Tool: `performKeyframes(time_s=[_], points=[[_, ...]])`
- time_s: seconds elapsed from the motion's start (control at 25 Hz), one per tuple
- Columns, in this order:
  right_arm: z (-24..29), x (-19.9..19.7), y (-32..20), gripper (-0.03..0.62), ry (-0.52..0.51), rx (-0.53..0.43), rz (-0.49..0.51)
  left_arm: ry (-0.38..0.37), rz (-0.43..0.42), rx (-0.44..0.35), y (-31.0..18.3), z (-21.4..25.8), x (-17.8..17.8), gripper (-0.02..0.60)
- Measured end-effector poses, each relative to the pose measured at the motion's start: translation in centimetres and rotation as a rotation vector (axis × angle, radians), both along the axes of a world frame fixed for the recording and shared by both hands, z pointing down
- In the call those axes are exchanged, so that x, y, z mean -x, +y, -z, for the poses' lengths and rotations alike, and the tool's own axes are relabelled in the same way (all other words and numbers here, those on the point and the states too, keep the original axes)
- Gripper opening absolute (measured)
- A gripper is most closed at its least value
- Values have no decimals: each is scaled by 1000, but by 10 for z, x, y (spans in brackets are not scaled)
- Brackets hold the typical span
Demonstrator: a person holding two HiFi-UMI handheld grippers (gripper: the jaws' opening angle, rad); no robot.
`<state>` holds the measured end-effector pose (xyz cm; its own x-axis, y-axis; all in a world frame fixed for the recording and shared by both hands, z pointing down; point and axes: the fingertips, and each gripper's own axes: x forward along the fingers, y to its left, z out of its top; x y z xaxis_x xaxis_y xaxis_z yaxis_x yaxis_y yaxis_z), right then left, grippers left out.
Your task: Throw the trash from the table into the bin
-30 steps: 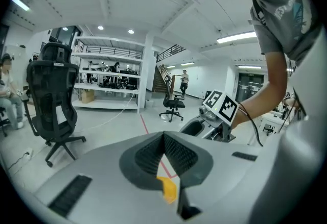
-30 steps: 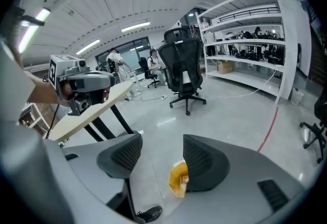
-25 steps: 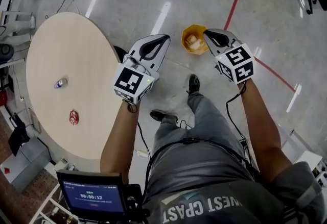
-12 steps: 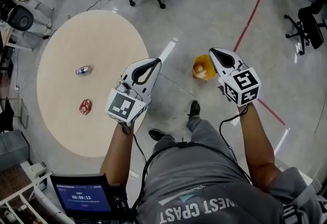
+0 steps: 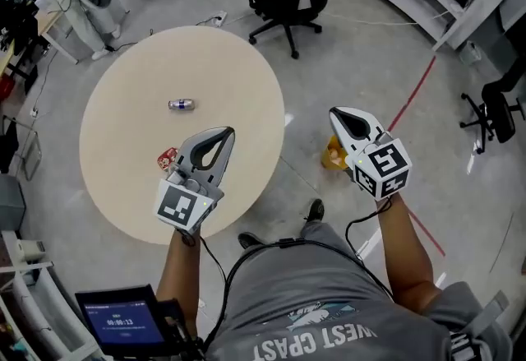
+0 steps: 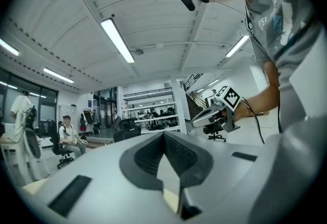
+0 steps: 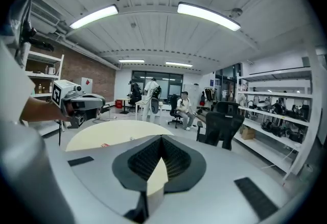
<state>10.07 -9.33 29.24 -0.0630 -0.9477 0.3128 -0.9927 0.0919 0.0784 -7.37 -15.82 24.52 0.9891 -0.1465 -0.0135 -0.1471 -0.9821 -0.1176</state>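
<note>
Two pieces of trash lie on the round beige worktop (image 5: 238, 71). A crumpled red piece (image 5: 168, 158) sits toward the near edge, and a silver can with a blue band (image 5: 181, 104) lies near the middle, its long axis crosswise. The left gripper (image 5: 220, 136), jaws together and empty, hovers just right of the red piece. The right gripper (image 5: 339, 115), also closed and empty, is over the yellow bin (image 5: 331, 158). Labels are too small to read.

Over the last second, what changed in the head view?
View swung from bin toward table; bin now partly behind right gripper. Nothing grasped or released. On the table, can and red trash stay put; left gripper and right stay shut, empty.
</note>
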Motion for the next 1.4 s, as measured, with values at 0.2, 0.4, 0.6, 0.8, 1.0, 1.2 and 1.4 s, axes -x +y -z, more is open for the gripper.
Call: performKeyframes(time_s=[0.2, 0.4, 0.6, 0.8, 1.0, 1.2, 1.4], points=[[26, 91, -6, 9, 29, -4, 84, 29, 124, -13, -4, 25, 115, 43], [40, 165, -26, 9, 45, -15, 163, 39, 234, -23, -16, 32, 210, 43], [49, 235, -50, 9, 99, -28, 267, 76, 332, -24, -30, 33, 287, 43], [36, 293, -74, 11, 163, -3, 416, 106, 413, -10, -45, 16, 336, 43], [11, 338, -112, 11, 177, 45, 551, 101, 477, 33, -59, -9, 364, 43], [-37, 380, -162, 12, 162, 132, 714, 65, 541, 67, -83, -36, 378, 43], [-86, 414, -196, 89, 149, 230, 857, 31, 610, 124, -92, -47, 388, 43]])
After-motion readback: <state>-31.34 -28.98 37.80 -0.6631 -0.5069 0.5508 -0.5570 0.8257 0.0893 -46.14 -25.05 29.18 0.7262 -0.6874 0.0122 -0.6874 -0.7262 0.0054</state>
